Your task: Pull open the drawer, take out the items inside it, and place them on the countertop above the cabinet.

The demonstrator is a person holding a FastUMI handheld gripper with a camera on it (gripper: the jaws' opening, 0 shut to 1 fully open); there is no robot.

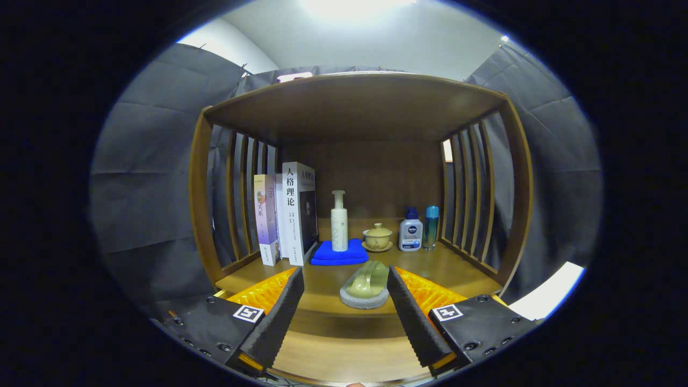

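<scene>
My tongs (344, 301) stand wide, gripping nothing — the green scrub brush (366, 285) lies between the fingers on the countertop (457, 269), apparently just set down. I see the drawer nowhere — presumably below.

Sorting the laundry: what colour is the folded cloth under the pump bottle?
Bright blue folded cloth, clearest in the gripper view.

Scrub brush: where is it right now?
The scrub brush lies on the countertop, between the open gripper fingers, in front of the blue cloth.
</scene>
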